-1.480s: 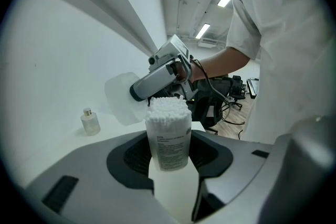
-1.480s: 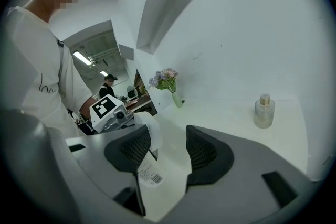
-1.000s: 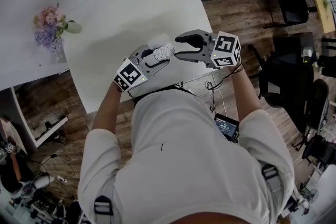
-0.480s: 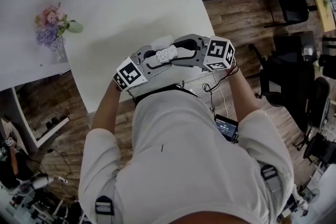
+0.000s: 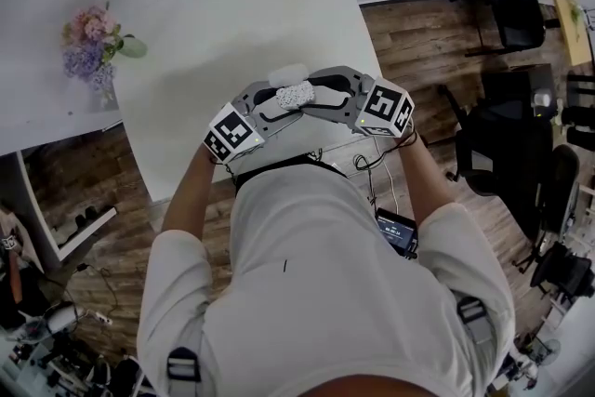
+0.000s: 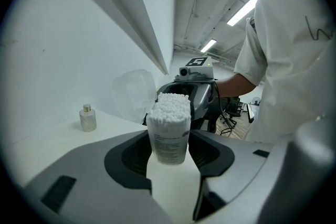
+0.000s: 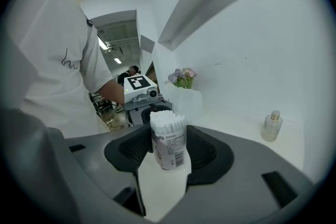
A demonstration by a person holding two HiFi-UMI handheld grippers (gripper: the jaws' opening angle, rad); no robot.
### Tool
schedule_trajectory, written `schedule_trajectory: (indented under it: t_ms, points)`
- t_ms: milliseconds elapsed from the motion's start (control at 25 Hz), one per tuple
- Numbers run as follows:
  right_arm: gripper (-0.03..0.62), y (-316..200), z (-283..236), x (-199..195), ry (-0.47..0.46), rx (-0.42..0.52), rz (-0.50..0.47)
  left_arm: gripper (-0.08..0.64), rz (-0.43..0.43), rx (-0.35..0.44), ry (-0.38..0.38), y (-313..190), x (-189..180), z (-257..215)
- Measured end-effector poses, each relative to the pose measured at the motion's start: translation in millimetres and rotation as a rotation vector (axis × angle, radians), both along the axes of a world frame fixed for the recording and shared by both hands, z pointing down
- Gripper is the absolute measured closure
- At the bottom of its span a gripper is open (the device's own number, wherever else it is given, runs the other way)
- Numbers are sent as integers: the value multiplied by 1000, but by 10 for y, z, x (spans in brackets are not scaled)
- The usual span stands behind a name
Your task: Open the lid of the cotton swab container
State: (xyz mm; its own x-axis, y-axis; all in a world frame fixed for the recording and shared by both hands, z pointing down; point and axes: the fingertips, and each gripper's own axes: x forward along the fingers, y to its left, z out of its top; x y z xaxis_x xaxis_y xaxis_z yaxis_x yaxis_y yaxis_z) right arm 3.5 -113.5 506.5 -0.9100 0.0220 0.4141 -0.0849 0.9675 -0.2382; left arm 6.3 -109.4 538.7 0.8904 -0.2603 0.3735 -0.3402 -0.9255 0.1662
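Head view first: left gripper and right gripper set nose to nose over the near part of the white table, with the cotton swab container between them, swab tips bare on top. Just beyond, a pale translucent piece, probably the lid, already off the mouth; joined or loose, cannot tell. Left gripper view next: container upright in the gap, jaws fairly wide and just eased further apart, flanking its sides closely but seemingly not pressing. Right gripper view last: same container between jaws also fairly wide, just drawn in, pads seemingly seated on the labelled wall. Judging from that, opening done and a change of hold likely. To do it well: keep the container upright against spilling swabs, confirm the right grip on the body before drawing the left away, squeeze lightly on the thin wall, and steer clear of the lid and the small bottle farther along the table.
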Motion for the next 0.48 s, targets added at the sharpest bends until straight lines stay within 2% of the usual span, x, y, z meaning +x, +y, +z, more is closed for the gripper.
schedule_trajectory:
  t_ms: [160, 320, 480]
  points:
    - [382, -115, 23, 35, 7, 33, 85, 324, -54, 12, -13, -129, -48, 32]
    - [382, -207, 99, 105, 15, 30, 154, 325, -107, -12, -7, -203, -111, 102]
    - [383, -336, 208, 175, 37, 37, 230, 370, -226, -26, -42, -310, -328, 249]
